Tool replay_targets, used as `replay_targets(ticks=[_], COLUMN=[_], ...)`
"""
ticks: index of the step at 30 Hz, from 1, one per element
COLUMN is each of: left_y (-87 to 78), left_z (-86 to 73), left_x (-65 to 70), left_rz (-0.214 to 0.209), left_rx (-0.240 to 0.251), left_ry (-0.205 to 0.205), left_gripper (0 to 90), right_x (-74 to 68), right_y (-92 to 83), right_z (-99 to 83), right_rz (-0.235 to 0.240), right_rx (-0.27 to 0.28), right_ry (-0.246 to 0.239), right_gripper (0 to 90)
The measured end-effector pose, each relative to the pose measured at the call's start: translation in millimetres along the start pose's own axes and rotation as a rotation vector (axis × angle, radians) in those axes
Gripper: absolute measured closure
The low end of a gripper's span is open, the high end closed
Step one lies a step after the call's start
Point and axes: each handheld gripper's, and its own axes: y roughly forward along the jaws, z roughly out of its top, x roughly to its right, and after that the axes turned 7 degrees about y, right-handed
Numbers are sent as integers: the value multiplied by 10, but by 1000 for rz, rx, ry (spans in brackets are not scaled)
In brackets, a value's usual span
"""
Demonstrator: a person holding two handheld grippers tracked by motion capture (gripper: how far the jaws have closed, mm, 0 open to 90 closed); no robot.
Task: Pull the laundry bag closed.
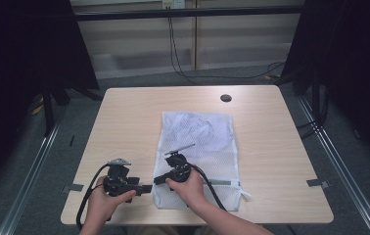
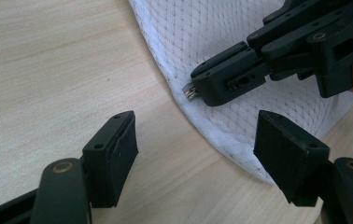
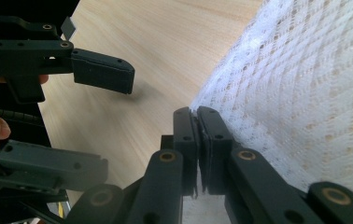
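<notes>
Right gripper (image 2: 194,92): clenched on small metal zipper pull (image 2: 189,92) at near left edge of white mesh laundry bag (image 1: 197,147). Left gripper (image 2: 195,156): released, jaws apart, just beside that edge, over bare bench (image 1: 124,117). Bag flat mid-bench; pale bunched fabric (image 1: 195,127) inside far end.

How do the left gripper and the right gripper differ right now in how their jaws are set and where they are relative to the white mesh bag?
The left gripper has its jaws spread wide with nothing between them; the right gripper has its jaws pressed together, pinching a small metal piece, probably the zipper pull, at the edge of the white mesh bag. The left gripper sits over bare table beside the bag; the right one is at the bag's edge. Both are black and hand-held.
</notes>
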Motion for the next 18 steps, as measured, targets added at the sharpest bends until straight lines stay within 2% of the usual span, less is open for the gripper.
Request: replay_targets(ticks=[5, 7, 11, 12, 15, 18], left_y=[21, 40, 97, 107, 165, 193], left_z=[7, 17, 34, 41, 59, 65], left_x=[-5, -5, -4, -5, 3, 4], left_rz=[-2, -18, -56, -69, -85, -98], left_rx=[2, 7, 43, 37, 25, 28], left_ry=[15, 20, -1, -9, -36, -42], left_gripper=[306, 324, 357, 384, 391, 419], right_x=[5, 1, -11, -14, -22, -22], right_y=[-85, -129, -152, -170, -217, -255], right_z=[14, 20, 15, 11, 18, 28], right_rz=[10, 28, 38, 43, 57, 64], right_rx=[6, 13, 19, 22, 35, 43], right_ry=[0, -6, -10, -16, -13, -13], right_gripper=[868, 868, 868, 869, 868, 869])
